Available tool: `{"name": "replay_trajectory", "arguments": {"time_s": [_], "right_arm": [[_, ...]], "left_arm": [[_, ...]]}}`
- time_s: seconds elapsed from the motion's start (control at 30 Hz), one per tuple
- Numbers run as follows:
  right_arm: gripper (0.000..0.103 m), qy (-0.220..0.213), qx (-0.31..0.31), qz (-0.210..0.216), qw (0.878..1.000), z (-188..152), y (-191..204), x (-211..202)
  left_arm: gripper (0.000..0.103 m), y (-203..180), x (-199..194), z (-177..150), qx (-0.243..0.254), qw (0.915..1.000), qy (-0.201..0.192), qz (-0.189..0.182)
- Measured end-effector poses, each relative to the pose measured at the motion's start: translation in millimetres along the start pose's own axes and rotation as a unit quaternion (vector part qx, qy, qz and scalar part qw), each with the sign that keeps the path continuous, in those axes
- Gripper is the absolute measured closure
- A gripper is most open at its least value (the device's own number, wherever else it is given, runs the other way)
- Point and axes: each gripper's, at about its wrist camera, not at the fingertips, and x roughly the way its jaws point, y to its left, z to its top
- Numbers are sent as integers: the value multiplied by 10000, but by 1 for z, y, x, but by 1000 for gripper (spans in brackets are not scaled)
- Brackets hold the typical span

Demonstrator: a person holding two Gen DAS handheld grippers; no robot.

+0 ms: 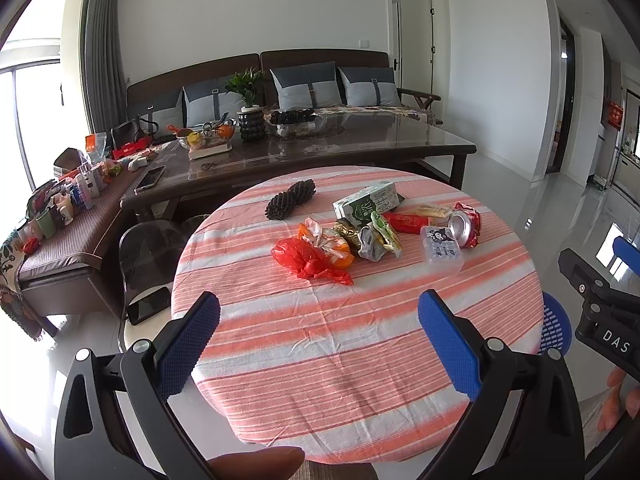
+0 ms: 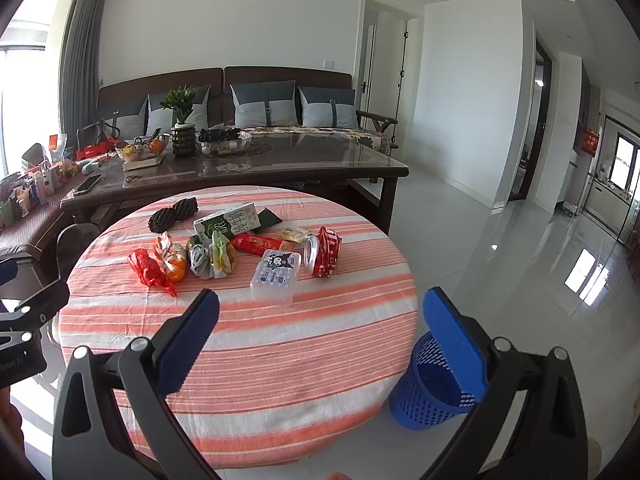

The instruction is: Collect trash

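Trash lies on a round table with a pink striped cloth (image 1: 360, 340) (image 2: 248, 340): a red plastic bag (image 1: 310, 260) (image 2: 150, 270), crumpled wrappers (image 1: 370, 240) (image 2: 208, 258), a green and white carton (image 1: 366, 204) (image 2: 226, 222), a crushed red can (image 1: 466, 226) (image 2: 324, 256), a clear plastic box (image 1: 442, 250) (image 2: 276, 276) and a dark foam net (image 1: 290, 198) (image 2: 174, 212). My left gripper (image 1: 318, 342) is open and empty over the near part of the table. My right gripper (image 2: 320, 340) is open and empty, also short of the trash. A blue mesh bin (image 2: 430, 384) (image 1: 554, 326) stands on the floor right of the table.
A dark glass-topped coffee table (image 1: 360, 148) (image 2: 300, 160) with a plant, bowls and a phone stands behind the round table, with a sofa beyond it. A chair with a phone on it (image 1: 148, 304) is left of the table. Shiny tiled floor lies to the right.
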Motion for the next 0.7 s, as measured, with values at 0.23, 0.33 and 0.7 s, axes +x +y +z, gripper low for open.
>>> {"name": "replay_trajectory", "arguments": {"time_s": [0.23,0.33,0.7], "right_arm": [[5,-7,1,0,10000,1,1,0],[5,-4,4,0,10000,1,1,0],[5,-6,2,2,10000,0,2,0]], "left_arm": [[5,0,0,0,-1,10000,0,-2],[5,1,0,1,-3,10000,5,-2],[5,1,0,1,-5,10000,10,-5]]}}
